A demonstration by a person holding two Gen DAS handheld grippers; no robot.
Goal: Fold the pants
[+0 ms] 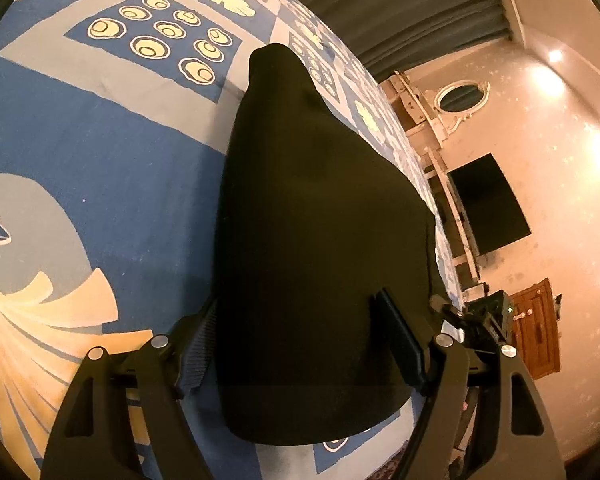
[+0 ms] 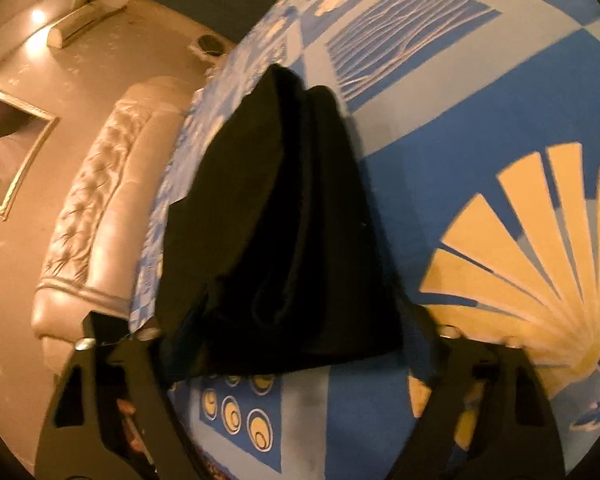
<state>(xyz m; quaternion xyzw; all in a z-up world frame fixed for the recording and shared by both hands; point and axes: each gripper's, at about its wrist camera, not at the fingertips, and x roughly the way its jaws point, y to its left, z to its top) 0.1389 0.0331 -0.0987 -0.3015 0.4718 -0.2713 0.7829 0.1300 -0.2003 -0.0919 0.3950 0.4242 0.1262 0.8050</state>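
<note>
The black pants [image 1: 320,240] lie folded lengthwise on the blue patterned bedspread [image 1: 100,140], narrowing away from me. My left gripper [image 1: 300,336] is open, its fingers [image 1: 400,340] standing on either side of the near end of the pants. In the right wrist view the pants [image 2: 276,220] show layered edges and a folded near end. My right gripper [image 2: 292,340] is open, its jaws wide apart on either side of that near end; the fingertips are dark and hard to separate from the cloth.
The bed's edge runs along the pants' side. Beyond it stand a padded headboard [image 2: 100,200], a framed picture [image 2: 12,148], a dark wall screen [image 1: 488,204], a wooden cabinet [image 1: 536,332] and a white mirror frame [image 1: 460,96].
</note>
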